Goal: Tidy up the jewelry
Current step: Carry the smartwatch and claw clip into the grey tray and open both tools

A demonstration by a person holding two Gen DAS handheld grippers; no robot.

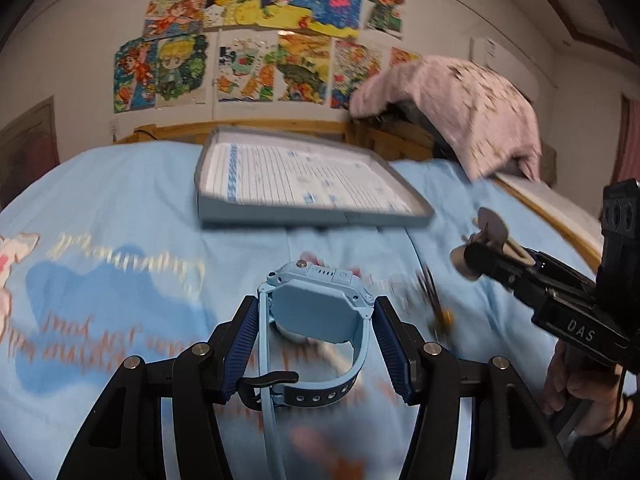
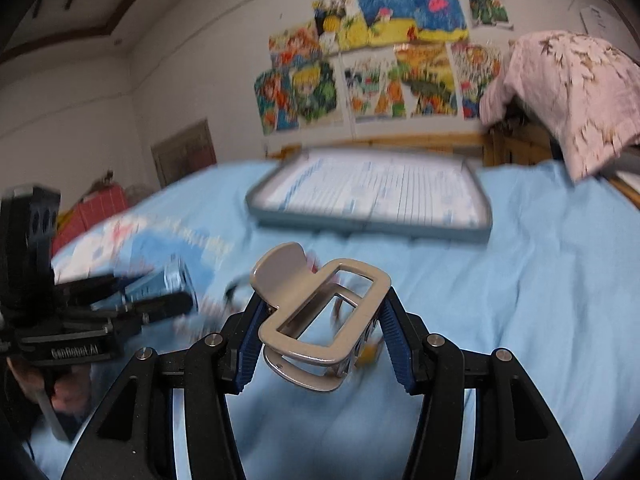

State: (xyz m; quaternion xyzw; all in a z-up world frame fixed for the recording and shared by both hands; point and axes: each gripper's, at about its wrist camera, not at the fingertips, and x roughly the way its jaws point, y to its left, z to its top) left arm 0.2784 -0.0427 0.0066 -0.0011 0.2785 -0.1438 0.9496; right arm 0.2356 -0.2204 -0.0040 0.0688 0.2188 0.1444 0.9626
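Watch clamped in left claw

Right gripper body: you can read "DAS".
Left gripper body: you can read "GenRobot.AI".
Bedsheet print: too blurred to read.

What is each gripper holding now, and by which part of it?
The left gripper holds a light blue smartwatch, clamped across the sides of its case. The right gripper holds a grey claw hair clip, pinched at its two sides.
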